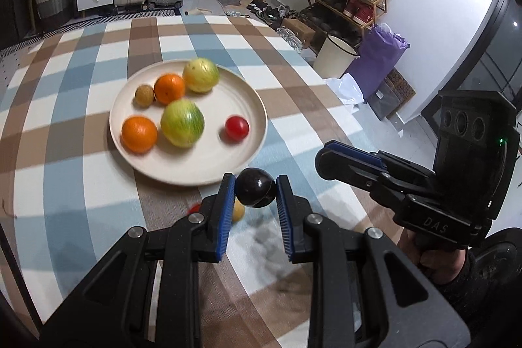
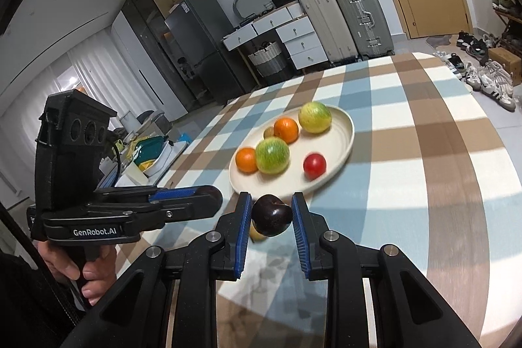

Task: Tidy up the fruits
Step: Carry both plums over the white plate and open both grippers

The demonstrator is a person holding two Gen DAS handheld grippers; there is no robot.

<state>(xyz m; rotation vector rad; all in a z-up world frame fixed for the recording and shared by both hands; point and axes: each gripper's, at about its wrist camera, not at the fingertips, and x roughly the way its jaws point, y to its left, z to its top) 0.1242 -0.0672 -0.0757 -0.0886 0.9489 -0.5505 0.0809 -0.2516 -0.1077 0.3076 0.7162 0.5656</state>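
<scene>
The left gripper (image 1: pixel 255 189) has its jaws drawn in to the width of a dark plum (image 1: pixel 254 187), pinched between the blue pads. The right gripper (image 2: pixel 272 215) grips a second plum (image 2: pixel 271 216) the same way, its crease turned up toward the camera. Both plums are round, so neither has a long axis to speak of.

Just beneath them a small yellow fruit (image 1: pixel 238 211) lies on the checked desk (image 1: pixel 81 185).

The plate (image 1: pixel 182 176) sits ahead: up and left of the left jaws, and straight up the frame from the right jaws. Its near rim is just beyond both plums, so I judge neither hand clearly nearer. Bare plate shows around the red tomato (image 1: pixel 237 127).
</scene>
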